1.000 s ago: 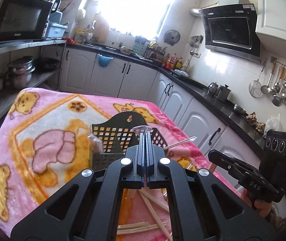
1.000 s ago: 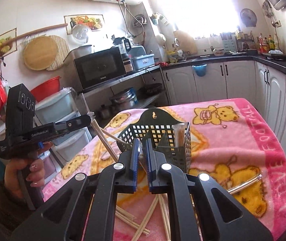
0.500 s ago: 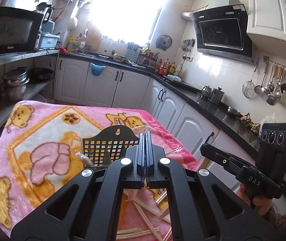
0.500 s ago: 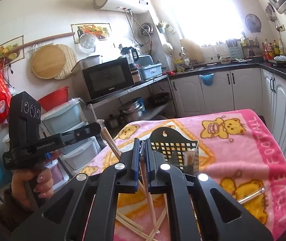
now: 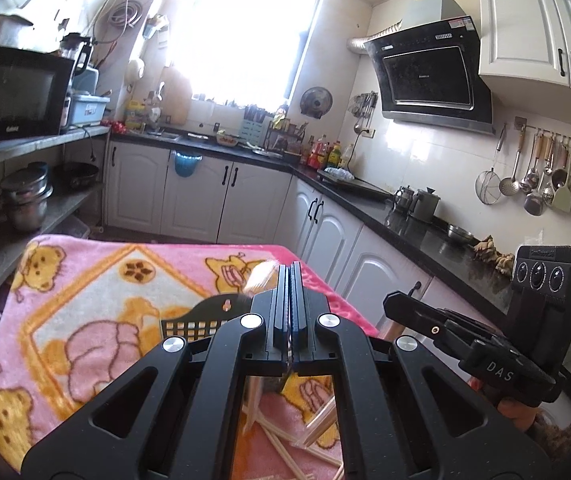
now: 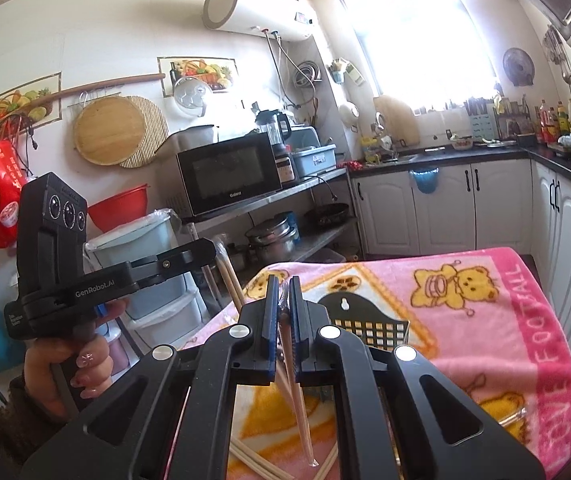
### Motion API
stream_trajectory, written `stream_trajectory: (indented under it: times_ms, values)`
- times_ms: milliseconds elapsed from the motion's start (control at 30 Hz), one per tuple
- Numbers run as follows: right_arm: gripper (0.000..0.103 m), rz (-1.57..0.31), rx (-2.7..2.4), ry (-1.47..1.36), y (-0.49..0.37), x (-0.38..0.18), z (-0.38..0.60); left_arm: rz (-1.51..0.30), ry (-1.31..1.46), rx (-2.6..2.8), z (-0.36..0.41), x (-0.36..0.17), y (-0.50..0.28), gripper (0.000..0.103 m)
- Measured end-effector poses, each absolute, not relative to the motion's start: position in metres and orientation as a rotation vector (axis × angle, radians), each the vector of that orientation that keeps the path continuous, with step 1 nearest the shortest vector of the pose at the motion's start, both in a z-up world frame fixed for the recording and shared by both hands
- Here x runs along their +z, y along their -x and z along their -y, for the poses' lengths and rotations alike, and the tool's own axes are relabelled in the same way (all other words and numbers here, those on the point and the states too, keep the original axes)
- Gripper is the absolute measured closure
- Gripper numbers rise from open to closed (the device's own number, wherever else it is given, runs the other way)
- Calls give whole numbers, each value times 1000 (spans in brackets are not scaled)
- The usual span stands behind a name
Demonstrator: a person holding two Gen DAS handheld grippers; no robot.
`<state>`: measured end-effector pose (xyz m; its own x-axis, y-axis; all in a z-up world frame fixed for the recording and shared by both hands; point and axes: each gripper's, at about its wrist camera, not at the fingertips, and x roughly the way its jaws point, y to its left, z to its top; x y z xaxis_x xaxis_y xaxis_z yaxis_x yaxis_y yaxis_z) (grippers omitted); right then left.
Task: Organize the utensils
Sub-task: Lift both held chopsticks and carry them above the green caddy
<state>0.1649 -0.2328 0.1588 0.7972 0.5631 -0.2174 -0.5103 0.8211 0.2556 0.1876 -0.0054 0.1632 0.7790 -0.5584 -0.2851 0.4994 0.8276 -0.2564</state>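
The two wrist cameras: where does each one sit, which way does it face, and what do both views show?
Left wrist: sits on the left claw, raised over the pink blanket, facing the window and range hood; the left claw is shut on a wrapped chopstick; the right claw shows beside it.
Right wrist: sits on the right claw, facing the microwave shelf; it is shut on a chopstick; the left claw and left hand show.
Shared: blanket, black utensil basket, loose chopsticks, microwave.
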Motion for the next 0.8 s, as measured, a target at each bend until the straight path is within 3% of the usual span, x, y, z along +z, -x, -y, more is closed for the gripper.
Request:
stream_trajectory:
  times_ms: [300, 633, 733, 800]
  values:
    - [97, -265, 570, -184, -179, 173, 231, -345, 160, -558, 8, 174, -200, 103]
    - [97, -203, 542, -214, -202, 201, 238, -527, 166, -491, -3, 137, -250, 101]
    - [97, -187, 530, -220, -210, 207, 242, -586, 142, -457, -1, 124, -266, 90]
    - [97, -177, 523, -231, -215, 210, 245, -608, 130, -430, -2, 117, -274, 76]
